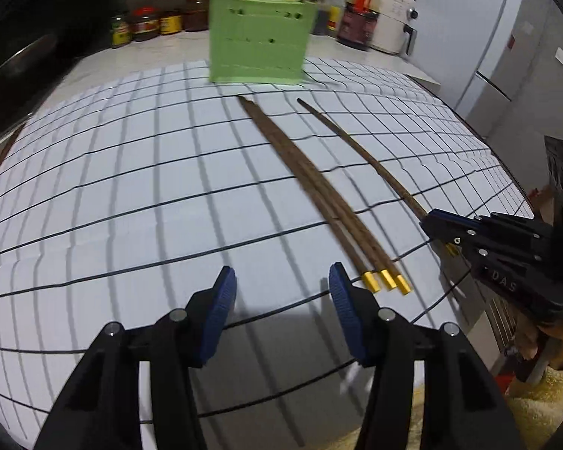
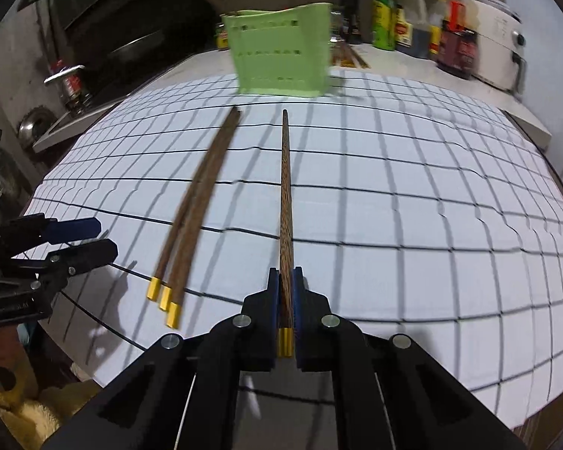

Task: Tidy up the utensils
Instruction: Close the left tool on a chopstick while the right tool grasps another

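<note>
Three brown wooden chopsticks with gold ends (image 1: pixel 319 191) lie together on the grid-patterned tablecloth (image 1: pixel 131 187), pointing at a green perforated utensil holder (image 1: pixel 257 41) at the far edge. My left gripper (image 1: pixel 281 292) is open and empty, just left of their gold ends. My right gripper (image 2: pixel 286 281) is shut on a fourth chopstick (image 2: pixel 286 187) near its gold end; the chopstick points toward the green holder (image 2: pixel 281 56). The three loose chopsticks (image 2: pixel 191 210) lie to its left. The right gripper also shows in the left wrist view (image 1: pixel 431 221).
Jars and sauce bottles (image 1: pixel 146 24) and a white appliance (image 1: pixel 394 22) stand behind the holder. A fridge (image 1: pixel 506 37) is at the far right. A stove with a pan (image 2: pixel 131 45) is to the left. The left gripper (image 2: pixel 94 240) shows at the table's left edge.
</note>
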Tool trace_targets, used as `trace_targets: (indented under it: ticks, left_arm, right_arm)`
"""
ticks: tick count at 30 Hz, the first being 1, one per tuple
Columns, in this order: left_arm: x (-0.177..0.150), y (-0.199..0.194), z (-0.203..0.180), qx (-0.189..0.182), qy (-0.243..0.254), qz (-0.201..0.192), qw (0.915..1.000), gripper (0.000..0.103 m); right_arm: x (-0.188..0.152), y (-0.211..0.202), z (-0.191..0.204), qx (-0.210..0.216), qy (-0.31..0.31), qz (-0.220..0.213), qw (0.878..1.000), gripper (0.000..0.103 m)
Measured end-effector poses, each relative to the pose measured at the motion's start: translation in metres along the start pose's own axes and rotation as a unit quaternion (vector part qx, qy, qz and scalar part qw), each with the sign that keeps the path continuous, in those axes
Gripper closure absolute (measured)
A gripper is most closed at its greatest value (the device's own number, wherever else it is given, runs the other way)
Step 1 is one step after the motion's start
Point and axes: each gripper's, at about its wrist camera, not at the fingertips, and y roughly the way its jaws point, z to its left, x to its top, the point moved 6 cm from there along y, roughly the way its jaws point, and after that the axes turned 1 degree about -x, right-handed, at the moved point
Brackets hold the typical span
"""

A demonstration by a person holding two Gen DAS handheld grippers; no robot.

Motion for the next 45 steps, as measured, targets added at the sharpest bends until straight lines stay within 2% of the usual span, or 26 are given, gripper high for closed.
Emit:
trace_targets:
  ticks: [4,9,15,22,24,32,39,43,45]
  left_arm:
    - [0.008,0.010,-0.012,-0.008,-0.003,0.009,0.9999,0.051]
    - [0.017,0.020,-0.020,0.000,-0.002,0.013,0.9999,0.051]
    - [0.012,0.026,-0.028,0.072,0.048,0.029,0.9958,0.052]
    - [0.001,0.009,-0.003,0.134,0.093,0.008,0.9866,0.053]
    - [-0.003,0.004,0.004,0.148,0.105,-0.001,0.9834,0.056]
    - [-0.022,-0.011,0.013,0.127,0.104,-0.033,0.9859,0.057]
    - [-0.024,-0.009,0.006,0.116,0.067,-0.061,0.9891,0.059]
    - [-0.023,-0.006,-0.001,0.123,0.069,-0.068,0.9876,0.067]
    - [-0.023,-0.005,-0.005,0.126,0.077,-0.071,0.9866,0.074]
  right_arm:
    - [-0.007,-0.006,-0.013,-0.002,0.013,-0.005,1.000,0.096]
    - [-0.010,-0.010,-0.023,-0.004,0.020,-0.011,1.000,0.096]
    - [-0.010,-0.010,-0.029,-0.004,0.023,-0.014,1.000,0.096]
    - [-0.010,-0.009,-0.027,0.011,0.011,-0.038,0.999,0.088]
    - [-0.013,-0.011,-0.025,0.013,0.001,-0.051,0.999,0.086]
    - [-0.026,-0.019,-0.017,-0.004,-0.032,-0.076,0.997,0.075]
    - [-0.031,-0.022,-0.015,-0.021,-0.035,-0.087,0.995,0.074]
    - [-0.033,-0.022,-0.013,-0.025,-0.031,-0.097,0.994,0.075]
    - [-0.034,-0.022,-0.013,-0.030,-0.033,-0.102,0.994,0.075]
